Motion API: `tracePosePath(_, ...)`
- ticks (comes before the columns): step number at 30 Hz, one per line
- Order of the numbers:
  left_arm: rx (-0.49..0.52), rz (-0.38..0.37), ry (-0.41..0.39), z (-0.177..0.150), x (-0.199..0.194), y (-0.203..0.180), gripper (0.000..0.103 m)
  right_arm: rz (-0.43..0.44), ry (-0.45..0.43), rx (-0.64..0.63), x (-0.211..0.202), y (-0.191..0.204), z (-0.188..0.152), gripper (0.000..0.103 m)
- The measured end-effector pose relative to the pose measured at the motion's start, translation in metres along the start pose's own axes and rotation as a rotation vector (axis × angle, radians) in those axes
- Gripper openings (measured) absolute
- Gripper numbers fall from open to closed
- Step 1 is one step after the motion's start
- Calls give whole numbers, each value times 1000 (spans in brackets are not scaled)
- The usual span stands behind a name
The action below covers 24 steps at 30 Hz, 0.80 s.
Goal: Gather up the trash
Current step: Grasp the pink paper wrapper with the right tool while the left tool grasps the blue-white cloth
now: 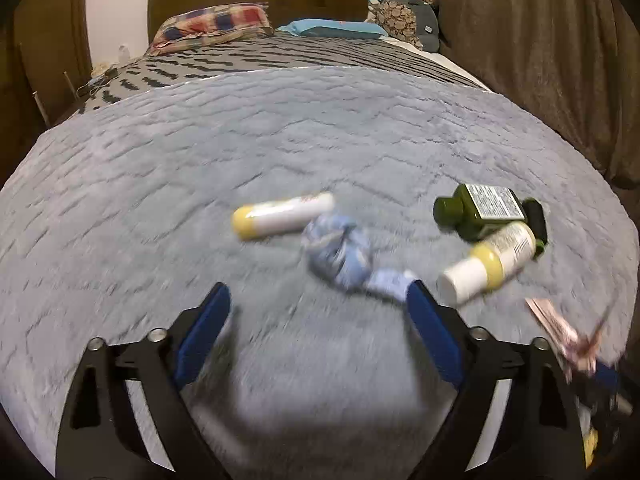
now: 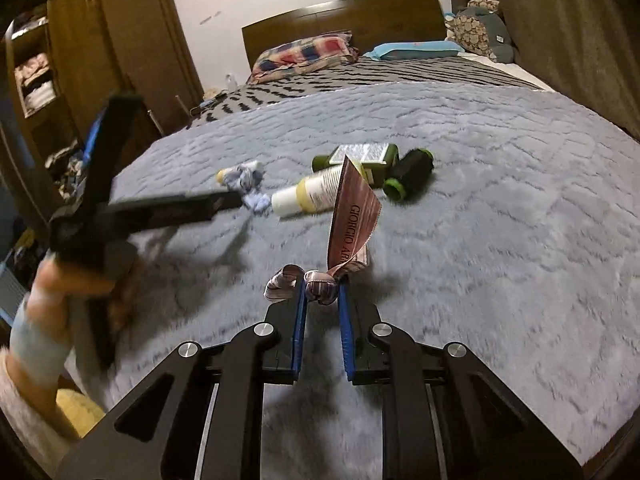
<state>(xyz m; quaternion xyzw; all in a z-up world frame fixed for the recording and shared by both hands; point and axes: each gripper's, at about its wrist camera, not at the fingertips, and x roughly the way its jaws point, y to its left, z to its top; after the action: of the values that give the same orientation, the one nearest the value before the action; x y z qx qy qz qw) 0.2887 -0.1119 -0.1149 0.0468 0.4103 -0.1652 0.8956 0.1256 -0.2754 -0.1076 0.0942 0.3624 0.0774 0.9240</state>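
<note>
The right tongs [image 2: 322,286] are clenched on a crumpled pinkish-brown printed ribbon [image 2: 352,216], whose loose end stands up above the blue pads while its knotted loops bunch between them; it is lifted clear of the fluffy grey bed blanket [image 2: 500,208]. The left tongs [image 1: 318,300] are released, jaws wide apart, hovering low over the blanket with the crumpled pale-blue wad of paper or cloth [image 1: 340,254] just ahead of them, its tail touching the right-hand pad. The rest of the trash lies on the bed beyond: a white tube with a yellow cap [image 1: 282,215] touching the wad on its far side, a white-and-yellow bottle [image 1: 486,264] resting against a dark green bottle with a white label [image 1: 486,210], and a dark green cylindrical cap [image 2: 410,174] beside that. The step in hand looks like picking up the blue wad with the left tongs. To do it well, shift the jaws rightward so the bulk of the wad, not its thin tail, sits between the pads, press slightly into the pile, and close slowly so the tube is not nudged away. Blur makes finer detail uncertain.
</note>
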Motion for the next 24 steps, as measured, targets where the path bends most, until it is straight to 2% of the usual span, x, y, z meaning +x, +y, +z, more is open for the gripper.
tracePosePath(2,5,-12,15,6,9,-4,75,3,3,0,0,0,-4,17)
tracePosePath(4,5,-28,33,11,19,-6,57,0,0,-3,0,0,-7,17)
tracePosePath(7,11,-23,56,15,29,-10,38,-7,-4,-7,-2,3,-8,17)
tracePosePath(10,8,-32,52,13,24,-8,25,-9,-5,-11,-5,6,-10,17)
tracePosePath(16,32,-20,28,-7,-4,-9,23,0,-25,-16,-19,13,-12,17)
tracePosePath(24,37,-53,-33,-71,-86,-2,22,23,-41,-40,-47,33,-28,17)
